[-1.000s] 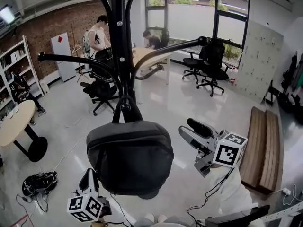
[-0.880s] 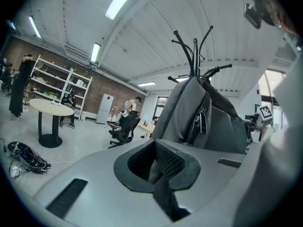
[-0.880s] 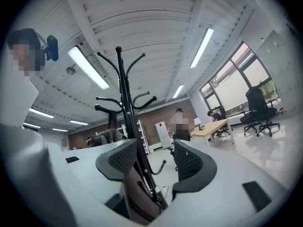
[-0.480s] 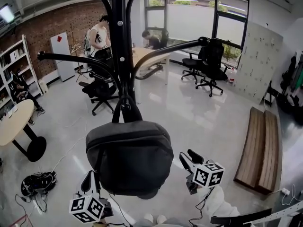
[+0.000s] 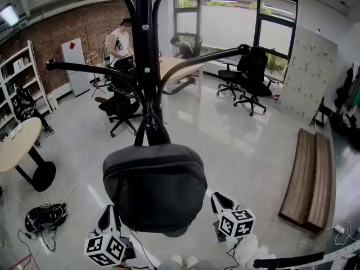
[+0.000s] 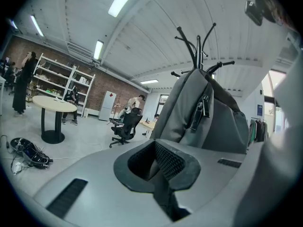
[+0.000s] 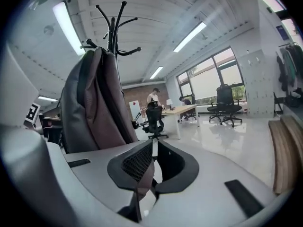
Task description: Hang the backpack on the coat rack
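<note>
A black coat rack [image 5: 142,49] carries a dark backpack [image 5: 154,190] by its top loop. On the glossy grey floor [image 5: 225,128] stand office chairs [image 5: 250,77], a round table [image 5: 19,145], a wooden bench [image 5: 308,176] and possibly a bag [image 5: 46,217] tangled in cables.

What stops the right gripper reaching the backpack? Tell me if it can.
Probably yes: nothing stands between the right gripper and the backpack hanging beside it on the coat rack. Its jaws have just been closing, nothing between them.
</note>
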`<state>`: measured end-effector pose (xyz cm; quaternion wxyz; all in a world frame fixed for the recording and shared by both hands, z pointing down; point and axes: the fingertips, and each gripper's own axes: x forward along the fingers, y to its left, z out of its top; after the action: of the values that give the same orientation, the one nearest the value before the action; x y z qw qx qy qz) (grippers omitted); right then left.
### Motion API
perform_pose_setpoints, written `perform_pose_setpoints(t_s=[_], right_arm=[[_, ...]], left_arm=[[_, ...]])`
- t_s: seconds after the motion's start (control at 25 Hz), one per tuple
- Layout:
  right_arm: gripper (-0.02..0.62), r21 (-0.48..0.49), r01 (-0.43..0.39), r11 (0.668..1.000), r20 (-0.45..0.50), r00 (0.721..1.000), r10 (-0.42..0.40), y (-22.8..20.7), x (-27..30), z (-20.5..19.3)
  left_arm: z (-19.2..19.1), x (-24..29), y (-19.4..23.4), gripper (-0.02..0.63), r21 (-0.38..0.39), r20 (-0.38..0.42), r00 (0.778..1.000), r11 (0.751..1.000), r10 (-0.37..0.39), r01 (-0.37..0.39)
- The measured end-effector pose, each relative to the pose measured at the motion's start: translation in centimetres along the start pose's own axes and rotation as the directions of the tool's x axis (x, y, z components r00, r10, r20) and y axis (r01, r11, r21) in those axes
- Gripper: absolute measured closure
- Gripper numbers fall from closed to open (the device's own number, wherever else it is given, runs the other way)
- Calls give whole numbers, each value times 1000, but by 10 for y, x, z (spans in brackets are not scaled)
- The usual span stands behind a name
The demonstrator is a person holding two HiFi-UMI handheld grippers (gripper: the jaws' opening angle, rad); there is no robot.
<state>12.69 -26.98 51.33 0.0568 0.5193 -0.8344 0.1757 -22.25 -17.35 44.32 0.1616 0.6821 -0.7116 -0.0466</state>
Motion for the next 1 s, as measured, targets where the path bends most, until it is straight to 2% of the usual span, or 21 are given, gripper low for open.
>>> perform_pose_setpoints(t_s=[0.4,0.56,0.8,1.0], right_arm=[[555,-34,25,999,3,1000,-25,22,-29,-8],[555,-19,38,999,1,999,-38,40,-46,-20],[555,-26,23,999,-8,1000,-23,94,-67,-44],[555,-37,5,999,-17,1000,-6,133,-86,-58]], left_arm=[[-2,-19,9,603,17,0,1000,1000,3,-3],[2,-28,-2,603,37,25,998,997,-62,61],[-10,-54,-15,603,52,7,990,988,-143,143],[-48,-70,-44,603,57,-79,967,967,-242,246]])
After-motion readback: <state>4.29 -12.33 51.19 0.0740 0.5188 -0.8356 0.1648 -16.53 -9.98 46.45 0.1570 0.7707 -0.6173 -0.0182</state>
